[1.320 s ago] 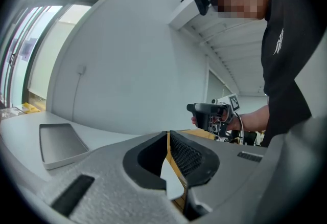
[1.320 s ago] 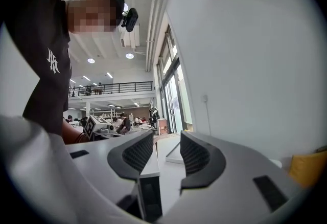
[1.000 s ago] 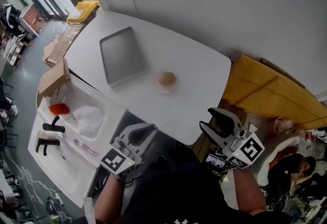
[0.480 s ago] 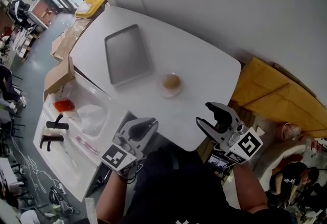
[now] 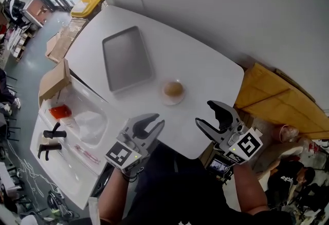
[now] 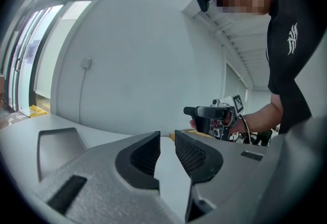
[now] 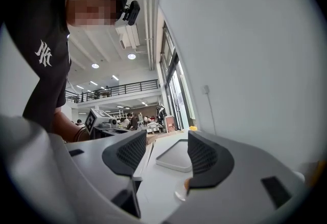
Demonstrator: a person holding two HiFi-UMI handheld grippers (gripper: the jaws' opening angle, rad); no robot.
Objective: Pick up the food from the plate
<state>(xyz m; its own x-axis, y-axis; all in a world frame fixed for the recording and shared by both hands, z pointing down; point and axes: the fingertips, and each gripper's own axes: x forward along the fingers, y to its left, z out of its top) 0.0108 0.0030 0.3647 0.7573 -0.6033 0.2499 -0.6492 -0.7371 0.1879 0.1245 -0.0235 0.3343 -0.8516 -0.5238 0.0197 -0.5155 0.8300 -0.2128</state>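
Food point(image 5: 174, 88) sits roundish on its plate point(image 5: 163, 95), no clear long axis; left gripper point(image 5: 158, 121) narrowly parted, empty; right gripper point(image 5: 204, 112) is opening, empty.

Bright even daylight, fisheye-warped edges

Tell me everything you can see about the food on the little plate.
The food is a single round, golden-brown lump, like a small bun; finer surface detail is too small to tell. It sits whole in the middle of a small, pale round plate on the white table, beside the grey tray but apart from it. Only the plate touches it. In the right gripper view just an orange edge of it shows.
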